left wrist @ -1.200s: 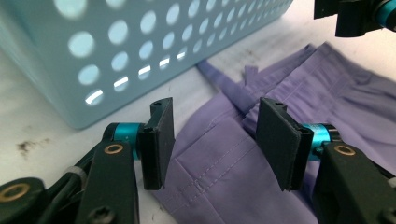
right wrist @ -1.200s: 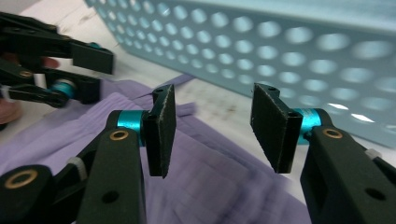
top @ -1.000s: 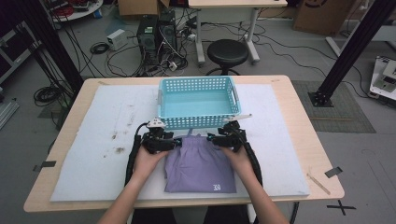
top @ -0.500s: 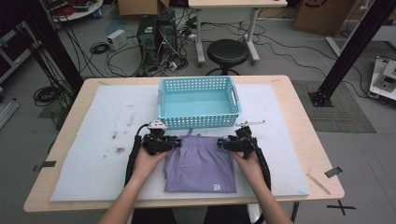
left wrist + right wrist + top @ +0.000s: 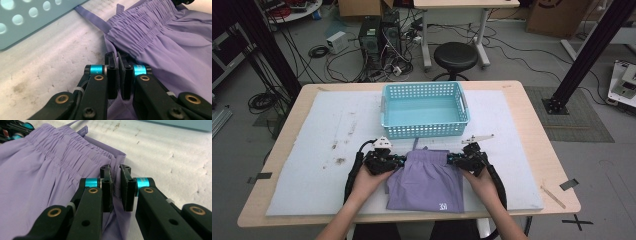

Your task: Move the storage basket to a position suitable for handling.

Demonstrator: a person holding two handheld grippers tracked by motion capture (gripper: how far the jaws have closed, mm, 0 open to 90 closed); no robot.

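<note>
The purple shorts (image 5: 426,180) are soft and light. The waistband's left and right ends are pinched by the left hand-held gripper (image 5: 117,56) and right hand-held gripper (image 5: 115,171), whose jaws have just been closing on it.

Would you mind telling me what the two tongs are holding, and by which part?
Both hold the folded purple fabric shorts: left tongs and right tongs each pinch a side edge near the elastic waistband.

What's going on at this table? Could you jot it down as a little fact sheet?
Garment: folded purple shorts on the white mat
Left hand-held gripper: jaws just closed, pinching the left edge of the shorts near the waistband
Right hand-held gripper: jaws just closed on the right edge near the waistband
Container: turquoise basket just beyond the shorts, nothing inside
Likely next: perhaps lifting the shorts into the basket
</note>
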